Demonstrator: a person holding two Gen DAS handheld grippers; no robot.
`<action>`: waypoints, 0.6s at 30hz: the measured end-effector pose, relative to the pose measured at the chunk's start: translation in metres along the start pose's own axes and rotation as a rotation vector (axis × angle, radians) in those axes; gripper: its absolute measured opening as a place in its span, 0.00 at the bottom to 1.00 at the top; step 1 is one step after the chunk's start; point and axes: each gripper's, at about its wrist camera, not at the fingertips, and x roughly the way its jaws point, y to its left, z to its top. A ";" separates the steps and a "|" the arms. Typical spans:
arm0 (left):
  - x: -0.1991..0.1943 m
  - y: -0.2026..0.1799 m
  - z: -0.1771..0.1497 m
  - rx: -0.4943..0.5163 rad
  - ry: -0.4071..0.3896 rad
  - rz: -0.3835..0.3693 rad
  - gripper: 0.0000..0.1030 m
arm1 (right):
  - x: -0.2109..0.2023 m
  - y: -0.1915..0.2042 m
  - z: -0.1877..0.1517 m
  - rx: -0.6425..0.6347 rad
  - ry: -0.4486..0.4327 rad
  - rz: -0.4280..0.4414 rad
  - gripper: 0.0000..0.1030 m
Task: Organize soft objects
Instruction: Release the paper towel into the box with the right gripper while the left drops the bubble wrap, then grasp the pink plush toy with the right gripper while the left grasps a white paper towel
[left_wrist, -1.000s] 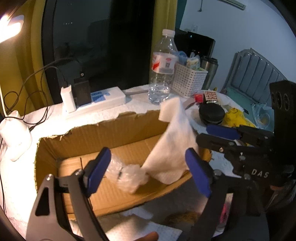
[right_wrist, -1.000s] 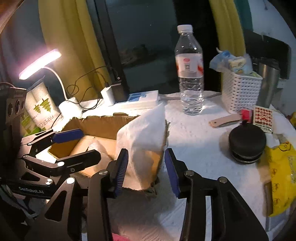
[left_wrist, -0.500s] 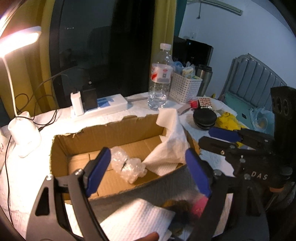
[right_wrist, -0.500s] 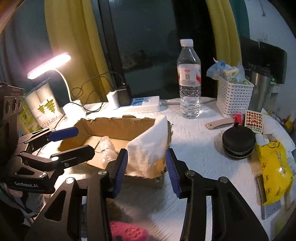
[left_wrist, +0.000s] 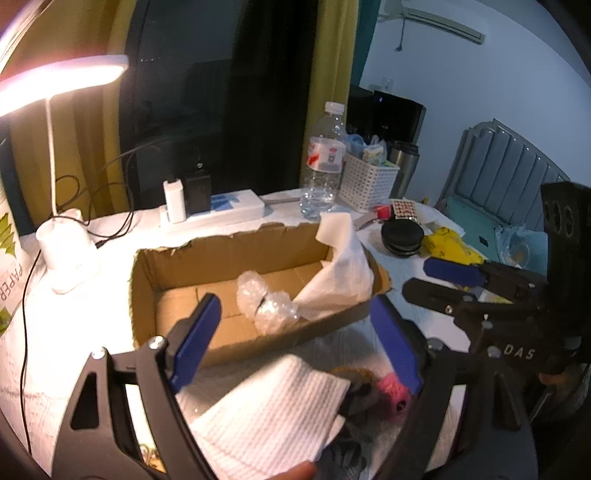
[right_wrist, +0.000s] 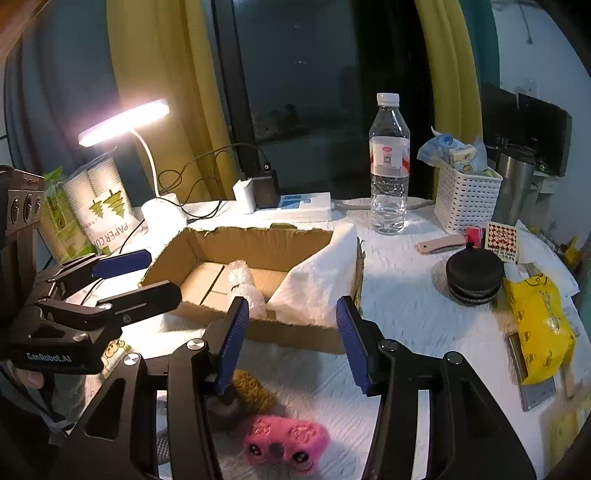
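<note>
A: Start at the left of your right wrist view. What sits there?

B: Your left gripper (right_wrist: 142, 275) reaches in from the left edge, its blue-padded fingers spread wide with nothing between them. Above it, in the upper left, a lit white desk lamp (right_wrist: 125, 120) bends over a printed bag of paper cups (right_wrist: 103, 206).

A: And in the middle?

B: The torn brown cardboard box (right_wrist: 258, 240) lies open on the white tablecloth (right_wrist: 402, 299). Inside it, near the centre, rests a crumpled clear bubble-wrap wad (right_wrist: 242, 282). A white paper towel (right_wrist: 317, 277) is draped against the box's right end, its top corner standing above the rim.

A: What about your right gripper?

B: Your right gripper (right_wrist: 291, 336) fills the lower centre, its jaws opening. Nothing is between the pads; they frame the box's near wall. Below them, on the cloth outside the box, lies a pink plush toy with dark eyes (right_wrist: 284, 441), touching a brown fuzzy object (right_wrist: 251, 395) just left of it.

A: Further right?

B: A clear plastic water bottle (right_wrist: 389, 166) stands upright behind the box, then a white perforated basket (right_wrist: 465, 199), a black round zip case (right_wrist: 474, 275), and a yellow plastic bag (right_wrist: 539, 321) at the right edge.

A: Anything extra in the left wrist view?

B: A second white ribbed paper towel (left_wrist: 273, 417) lies in the lower centre, outside the box, beside the pink toy.
</note>
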 end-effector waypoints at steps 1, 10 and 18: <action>-0.001 0.001 -0.002 -0.004 0.000 -0.001 0.84 | 0.000 0.001 -0.002 0.001 0.003 -0.002 0.51; -0.005 0.008 -0.035 -0.028 0.048 -0.004 0.89 | -0.001 0.007 -0.028 0.025 0.042 -0.011 0.53; 0.003 0.016 -0.056 -0.047 0.103 0.032 0.89 | 0.005 0.004 -0.052 0.045 0.089 -0.023 0.58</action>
